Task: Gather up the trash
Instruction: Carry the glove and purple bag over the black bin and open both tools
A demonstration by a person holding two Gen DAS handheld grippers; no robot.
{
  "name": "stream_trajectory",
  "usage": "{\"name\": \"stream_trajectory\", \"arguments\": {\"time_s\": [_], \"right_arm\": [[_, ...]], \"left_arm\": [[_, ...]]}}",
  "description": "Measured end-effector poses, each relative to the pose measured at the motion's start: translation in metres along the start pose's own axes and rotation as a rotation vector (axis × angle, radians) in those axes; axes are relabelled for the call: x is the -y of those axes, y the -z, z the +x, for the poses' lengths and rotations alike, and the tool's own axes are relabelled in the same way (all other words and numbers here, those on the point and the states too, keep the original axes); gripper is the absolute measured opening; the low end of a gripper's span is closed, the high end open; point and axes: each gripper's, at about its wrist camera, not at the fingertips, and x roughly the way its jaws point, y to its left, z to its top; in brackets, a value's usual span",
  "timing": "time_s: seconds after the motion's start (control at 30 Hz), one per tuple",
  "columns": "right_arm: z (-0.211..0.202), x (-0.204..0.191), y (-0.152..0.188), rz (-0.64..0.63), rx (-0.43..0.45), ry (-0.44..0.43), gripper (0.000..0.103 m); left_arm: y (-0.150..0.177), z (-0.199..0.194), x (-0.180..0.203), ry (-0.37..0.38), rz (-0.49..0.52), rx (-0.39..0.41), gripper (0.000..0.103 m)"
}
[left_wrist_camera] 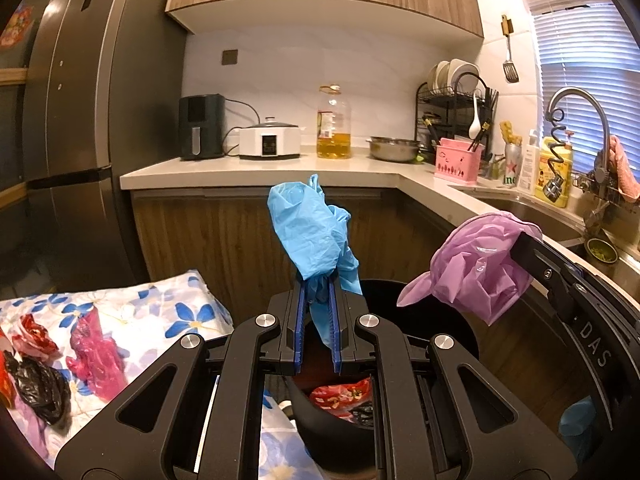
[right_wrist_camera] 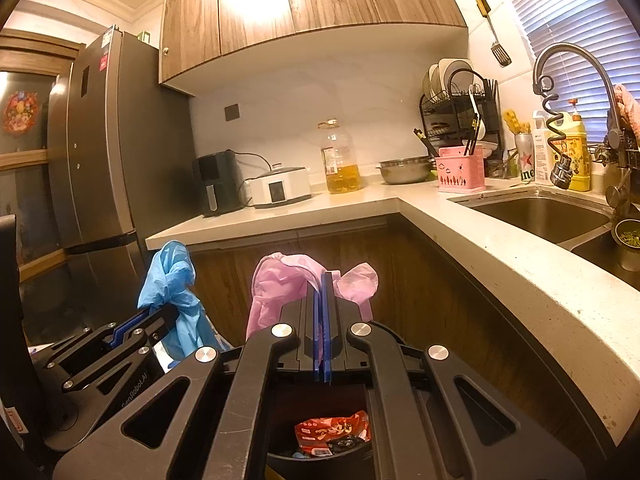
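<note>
My left gripper (left_wrist_camera: 317,280) is shut on a crumpled blue plastic bag (left_wrist_camera: 308,232), which sticks up above the fingers; the same blue bag (right_wrist_camera: 170,280) shows at the left of the right wrist view. My right gripper (right_wrist_camera: 323,280) is shut on a pink-purple plastic bag (right_wrist_camera: 280,284), seen in the left wrist view as a purple bag (left_wrist_camera: 476,268) at the right. Both grippers hang over a black trash bin (left_wrist_camera: 452,320) that holds a red wrapper (right_wrist_camera: 332,430) and dark scraps.
A floral cloth (left_wrist_camera: 132,300) at the left carries more trash: a pink bag (left_wrist_camera: 96,356), a black bag (left_wrist_camera: 40,384), a red wrapper (left_wrist_camera: 34,338). A tall fridge (left_wrist_camera: 92,120) stands left. The counter (right_wrist_camera: 460,224) with sink (right_wrist_camera: 540,212) curves along the right.
</note>
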Motion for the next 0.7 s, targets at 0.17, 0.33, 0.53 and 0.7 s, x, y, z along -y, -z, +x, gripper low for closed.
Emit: {"name": "stream_trajectory", "arguments": {"time_s": [0.17, 0.33, 0.53, 0.7], "right_arm": [[0.004, 0.001, 0.001, 0.009, -0.004, 0.006, 0.002], [0.010, 0.004, 0.001, 0.015, -0.011, -0.001, 0.002], [0.019, 0.006, 0.003, -0.001, -0.022, 0.000, 0.003], [0.025, 0.012, 0.007, 0.006, -0.036, 0.008, 0.033]], "left_arm": [[0.001, 0.003, 0.000, 0.013, -0.003, 0.003, 0.010], [0.004, 0.009, 0.003, 0.043, -0.006, 0.000, 0.010], [0.009, 0.017, 0.005, 0.073, 0.000, -0.003, 0.012], [0.015, 0.024, 0.002, 0.090, -0.015, -0.023, 0.058]]}}
